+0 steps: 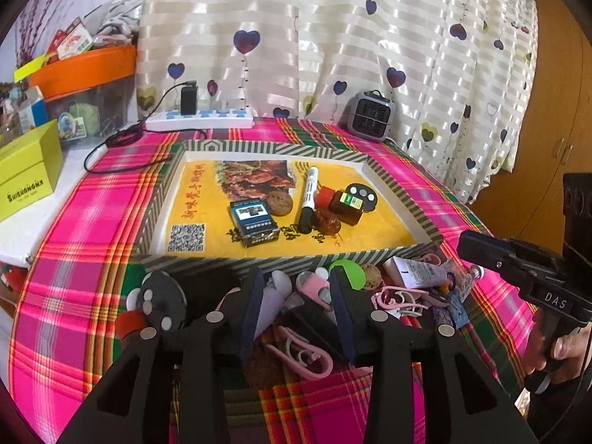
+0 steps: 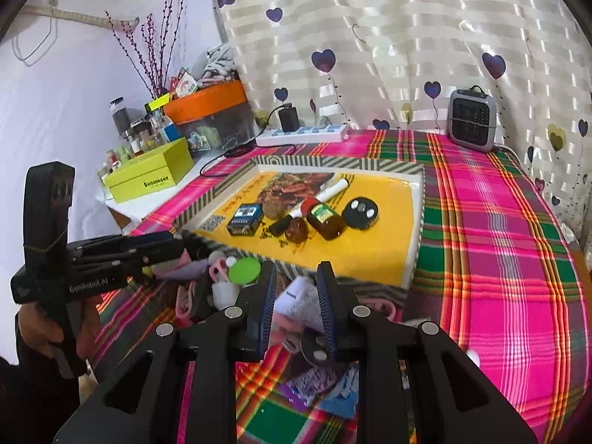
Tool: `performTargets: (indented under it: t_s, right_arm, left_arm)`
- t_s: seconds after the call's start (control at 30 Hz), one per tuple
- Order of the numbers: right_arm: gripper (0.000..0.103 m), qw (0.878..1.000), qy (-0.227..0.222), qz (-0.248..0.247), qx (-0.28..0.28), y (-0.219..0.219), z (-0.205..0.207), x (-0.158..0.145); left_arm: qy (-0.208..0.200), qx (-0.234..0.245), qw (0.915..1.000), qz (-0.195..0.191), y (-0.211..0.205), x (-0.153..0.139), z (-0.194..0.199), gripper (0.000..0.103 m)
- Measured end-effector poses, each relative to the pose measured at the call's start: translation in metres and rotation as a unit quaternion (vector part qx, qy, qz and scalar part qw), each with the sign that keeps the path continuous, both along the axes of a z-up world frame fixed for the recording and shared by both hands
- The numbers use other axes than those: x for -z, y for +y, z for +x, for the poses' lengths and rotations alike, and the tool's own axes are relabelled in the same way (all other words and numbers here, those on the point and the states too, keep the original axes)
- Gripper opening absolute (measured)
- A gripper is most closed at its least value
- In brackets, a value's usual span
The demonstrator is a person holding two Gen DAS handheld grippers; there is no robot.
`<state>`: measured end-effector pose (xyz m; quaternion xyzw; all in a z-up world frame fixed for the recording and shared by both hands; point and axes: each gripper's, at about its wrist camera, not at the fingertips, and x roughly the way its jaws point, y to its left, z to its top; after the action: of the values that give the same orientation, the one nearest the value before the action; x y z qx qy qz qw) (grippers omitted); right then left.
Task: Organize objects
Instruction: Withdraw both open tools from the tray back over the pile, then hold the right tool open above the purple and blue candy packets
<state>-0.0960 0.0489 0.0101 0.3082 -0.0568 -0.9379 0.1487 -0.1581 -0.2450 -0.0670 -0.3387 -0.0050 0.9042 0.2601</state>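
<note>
Left gripper [image 1: 298, 307]: jaws wide apart, nothing between the pads. It hovers over a loose heap on the plaid cloth [image 1: 74, 259].
- Under and between its fingers: pink clips [image 1: 303, 355] and a pale lilac piece, too jumbled to name.
- Green disc [image 1: 346, 273] just past the right finger.
- Black round fob [image 1: 162, 303] by the left finger.

Right gripper [image 2: 298, 307]: jaws narrowly apart. A white tube [image 2: 299, 296] shows through the gap, lying on the heap; no grip visible. A hand [image 1: 562, 347] holds its handle.

Striped tray [image 1: 281, 147]: just beyond the heap, yellow printed sheet on its floor. Contents are clustered at mid-tray, touching or nearly so:
- dark blue pack [image 1: 253, 227]
- walnut [image 1: 279, 203]
- marker [image 1: 309, 199]
- dark red fruit [image 1: 327, 222]
- brown bottle [image 1: 344, 203] on its side, red cap
- second black fob [image 1: 360, 194]

Beyond the tray: power strip [image 1: 199, 120] and small grey heater [image 1: 372, 114] at the curtain. Green box [image 1: 27, 174] sits to the left.
</note>
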Motion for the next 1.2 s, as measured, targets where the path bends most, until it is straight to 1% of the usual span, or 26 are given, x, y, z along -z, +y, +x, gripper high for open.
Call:
performTargets:
  t_s: [0.17,0.4,0.53,0.67,0.8,0.97,1.2]
  right_arm:
    - [0.000,1.000,-0.009,-0.003,0.003,0.004,0.006,0.006]
    - [0.000,1.000,-0.015,-0.001,0.004,0.006,0.017,0.011]
    - [0.000,1.000,-0.026,-0.002,0.011,0.010,0.022,0.018]
    - [0.000,0.999,-0.033,-0.001,0.019,0.017,0.029,0.023]
    - [0.000,0.999,-0.041,0.006,0.026,0.019,0.036,0.028]
    - [0.000,0.998,-0.052,0.019,0.037,0.022,0.039,0.036]
    - [0.000,0.995,-0.074,0.044,0.052,0.021,0.039,0.047]
  left_arm:
    - [0.000,0.005,1.0000,-0.003,-0.005,0.004,0.007,0.037]
    - [-0.005,0.023,0.9995,-0.023,0.002,0.014,0.021,0.037]
    - [-0.010,0.055,0.9982,-0.021,0.013,0.018,0.030,0.037]
    - [-0.007,0.092,0.9954,-0.026,0.027,0.019,0.041,0.037]
    - [-0.009,0.115,0.9927,-0.034,0.037,0.023,0.048,0.037]
    - [-0.006,0.126,0.9911,-0.043,0.044,0.026,0.052,0.037]
    - [-0.002,0.127,0.9905,-0.052,0.049,0.027,0.054,0.037]
